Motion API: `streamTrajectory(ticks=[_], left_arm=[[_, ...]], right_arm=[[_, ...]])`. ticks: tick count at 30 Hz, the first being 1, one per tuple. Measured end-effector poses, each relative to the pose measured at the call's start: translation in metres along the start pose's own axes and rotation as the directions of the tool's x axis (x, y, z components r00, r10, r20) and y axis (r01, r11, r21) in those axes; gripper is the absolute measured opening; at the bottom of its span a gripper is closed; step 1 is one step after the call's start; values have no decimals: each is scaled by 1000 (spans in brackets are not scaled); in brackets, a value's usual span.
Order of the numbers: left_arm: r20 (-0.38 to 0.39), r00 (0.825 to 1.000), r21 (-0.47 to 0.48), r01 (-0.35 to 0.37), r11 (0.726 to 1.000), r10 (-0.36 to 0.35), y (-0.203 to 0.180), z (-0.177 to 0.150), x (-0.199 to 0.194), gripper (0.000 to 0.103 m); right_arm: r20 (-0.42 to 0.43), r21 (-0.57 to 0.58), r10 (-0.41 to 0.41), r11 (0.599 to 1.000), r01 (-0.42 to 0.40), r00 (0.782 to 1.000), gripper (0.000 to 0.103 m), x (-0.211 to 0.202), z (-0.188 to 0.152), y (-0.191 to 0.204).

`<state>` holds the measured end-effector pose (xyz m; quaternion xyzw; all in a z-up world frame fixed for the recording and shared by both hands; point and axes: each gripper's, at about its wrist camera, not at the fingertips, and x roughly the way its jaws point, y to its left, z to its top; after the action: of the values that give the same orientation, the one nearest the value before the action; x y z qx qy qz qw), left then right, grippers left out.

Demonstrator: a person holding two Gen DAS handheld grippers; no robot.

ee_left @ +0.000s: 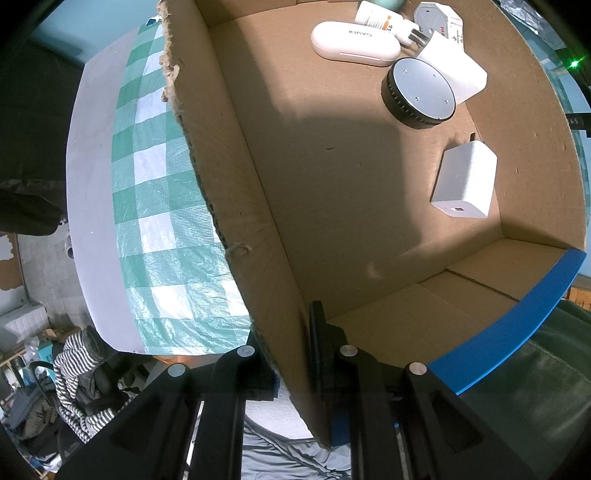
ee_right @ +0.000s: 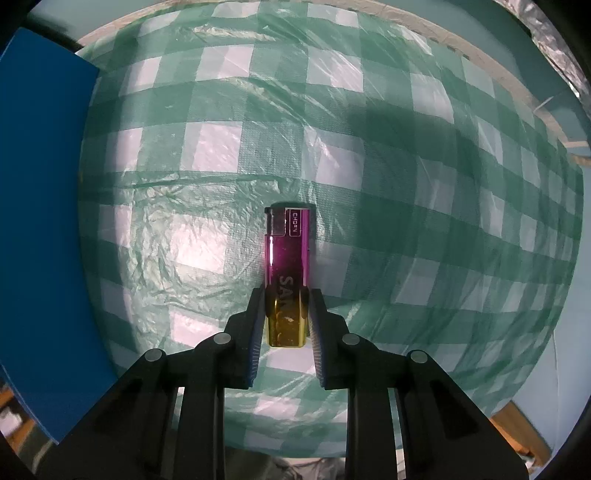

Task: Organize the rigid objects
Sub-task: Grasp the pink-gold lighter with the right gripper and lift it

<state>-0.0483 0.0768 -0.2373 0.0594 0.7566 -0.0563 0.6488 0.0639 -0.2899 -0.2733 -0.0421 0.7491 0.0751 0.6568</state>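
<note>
My left gripper [ee_left: 291, 350] is shut on the near wall of an open cardboard box [ee_left: 236, 192], one finger inside and one outside. Inside the box lie a white earbud case [ee_left: 354, 44], a round black puck with a grey top [ee_left: 421, 92], a white charger [ee_left: 465, 181], a second white plug adapter [ee_left: 454, 70] and a white tube [ee_left: 380, 18]. My right gripper [ee_right: 287, 295] is shut on a purple-and-gold lighter [ee_right: 288, 266], which points forward over the green checked tablecloth [ee_right: 406, 184].
The box's blue outer side [ee_right: 40, 221] stands at the left of the right wrist view, and its blue edge [ee_left: 517, 325] shows in the left wrist view. The table edge [ee_left: 92, 184] lies left of the box, with clutter on the floor below.
</note>
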Motion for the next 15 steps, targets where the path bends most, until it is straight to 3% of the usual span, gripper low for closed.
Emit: streamTrajectory(ticks=[5, 12, 15], left_arm=[[0, 1000, 0, 0, 1000, 0, 1, 0, 0, 13], [3, 1000, -2, 1, 1000, -1, 1, -1, 0, 13], [5, 1000, -3, 1, 1000, -1, 2, -2, 0, 13]], right_arm=[[23, -2, -3, 1000, 3, 1000, 32, -9, 5, -16], [25, -10, -5, 1000, 5, 1000, 31, -12, 22, -1], [26, -26, -46, 999, 47, 999, 29, -1, 18, 15]])
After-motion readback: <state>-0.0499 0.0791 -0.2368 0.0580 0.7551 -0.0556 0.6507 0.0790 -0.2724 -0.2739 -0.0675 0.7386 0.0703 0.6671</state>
